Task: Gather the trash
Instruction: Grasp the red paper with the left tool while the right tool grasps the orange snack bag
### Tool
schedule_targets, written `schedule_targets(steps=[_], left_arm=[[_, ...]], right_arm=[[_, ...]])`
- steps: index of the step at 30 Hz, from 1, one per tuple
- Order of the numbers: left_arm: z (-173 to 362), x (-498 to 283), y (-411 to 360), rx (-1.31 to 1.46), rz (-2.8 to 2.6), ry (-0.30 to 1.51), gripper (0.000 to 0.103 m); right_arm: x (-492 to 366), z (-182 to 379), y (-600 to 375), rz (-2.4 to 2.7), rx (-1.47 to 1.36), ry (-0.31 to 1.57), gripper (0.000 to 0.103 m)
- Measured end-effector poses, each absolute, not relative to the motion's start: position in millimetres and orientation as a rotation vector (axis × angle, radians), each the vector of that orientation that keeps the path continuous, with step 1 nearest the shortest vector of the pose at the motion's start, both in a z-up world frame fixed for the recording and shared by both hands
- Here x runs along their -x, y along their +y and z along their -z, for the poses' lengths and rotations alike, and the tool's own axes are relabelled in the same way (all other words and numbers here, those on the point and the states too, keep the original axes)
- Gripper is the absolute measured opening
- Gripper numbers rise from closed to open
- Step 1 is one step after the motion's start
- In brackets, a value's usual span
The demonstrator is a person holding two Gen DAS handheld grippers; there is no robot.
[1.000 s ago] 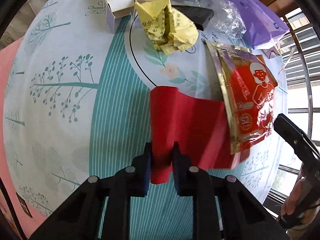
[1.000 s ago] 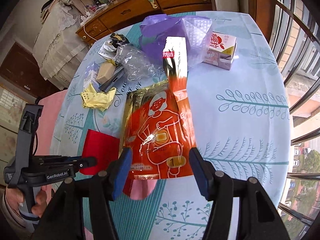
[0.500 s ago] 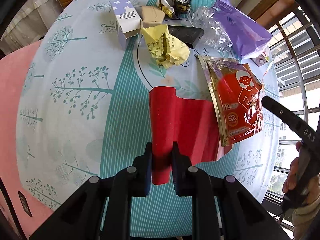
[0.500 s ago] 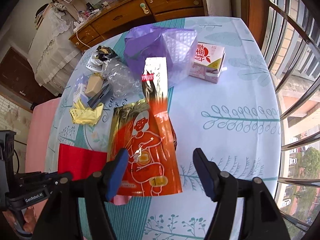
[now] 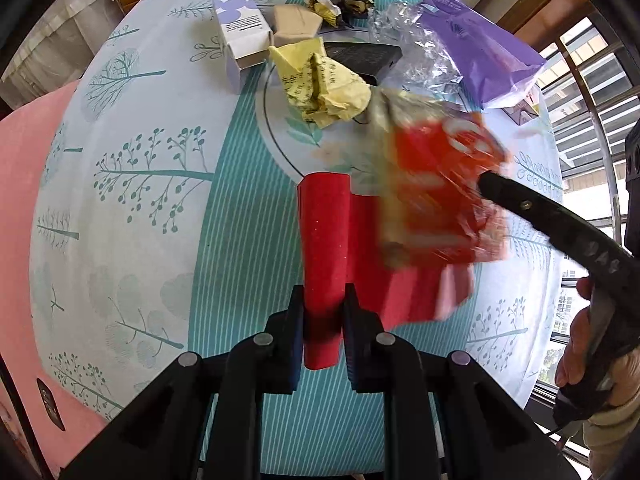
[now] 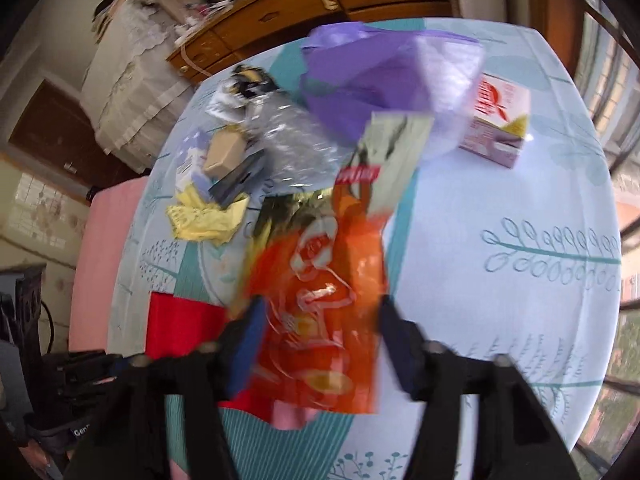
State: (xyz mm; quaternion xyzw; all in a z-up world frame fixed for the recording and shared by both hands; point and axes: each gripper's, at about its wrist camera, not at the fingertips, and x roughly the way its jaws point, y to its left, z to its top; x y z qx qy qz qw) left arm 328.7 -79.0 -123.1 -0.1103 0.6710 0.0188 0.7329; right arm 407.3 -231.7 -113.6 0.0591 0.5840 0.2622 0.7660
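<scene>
The left gripper (image 5: 322,320) pinches the near end of the red bag (image 5: 324,240), its long axis running away over the bench (image 5: 140,208), while the wide-open right gripper (image 6: 320,344) straddles the blurred orange packet (image 6: 320,300).

A round bench (image 5: 152,208) wears a pale blue cloth printed with teal trees. Behind it stands a brown wooden drawer cabinet (image 6: 304,12).

Tablecloth (image 5: 132,168): pale blue, teal tree motifs, teal pinstripe band; folded sheet (image 5: 324,248): plain red; foil pouch (image 6: 320,300): orange-red, white figure outline, gold edge; crumpled paper (image 5: 320,80): yellow, dark print; bag (image 5: 488,56): purple; small box (image 5: 240,32): white, purple dots; carton (image 6: 500,120): white with red
</scene>
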Motion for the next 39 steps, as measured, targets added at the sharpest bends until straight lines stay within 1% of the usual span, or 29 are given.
schedule_targets(steps=[1,5,10,16,19,20,21,22,29,35,39], left_arm=[[122.9,-328.7,-80.5,0.237,-0.037,1.475,0.014],[121.7,-328.8,-86.5,0.2,-0.043,1.495,0.014],[124.5,-328.7,-85.4,0.213,-0.06,1.507,0.014],[133.6,-327.9,-76.7,0.243,-0.073,1.523,0.014],[136.4,-326.2,-75.7,0.245,-0.077,1.529,0.014],[137.3,-325.6,-75.9,0.245,-0.078,1.532,0.014],[138.3,-324.1,-75.8,0.243,-0.08,1.535,0.014],[140.1,-323.5,-78.3,0.242,-0.082,1.536,0.014],[138.9,-314.5,-74.2,0.257,-0.082,1.527,0.014],[127.8,-298.2,-73.0,0.243,-0.046,1.511,0.014],[116.4,-273.6,-67.0,0.226,-0.012,1.495,0.014]], right_arm=[[-405.0,113.7,-228.0,-0.581,-0.108,1.269,0.036],[-396.7,116.5,-213.9,-0.61,-0.063,1.273,0.035],[-401.6,121.0,-215.6,-0.598,-0.125,1.309,0.035],[-412.1,141.3,-214.6,-0.563,-0.194,1.4,0.036],[-410.4,143.8,-210.7,-0.59,-0.21,1.385,0.036],[-409.9,142.8,-208.2,-0.606,-0.208,1.369,0.028],[-410.0,143.1,-206.8,-0.623,-0.211,1.366,0.007],[-409.9,143.1,-205.4,-0.638,-0.219,1.366,0.003],[-398.9,118.4,-201.4,-0.704,-0.211,1.288,0.001],[-373.0,72.5,-206.0,-0.706,-0.143,1.18,0.001],[-345.7,41.3,-211.6,-0.683,-0.108,1.113,0.001]])
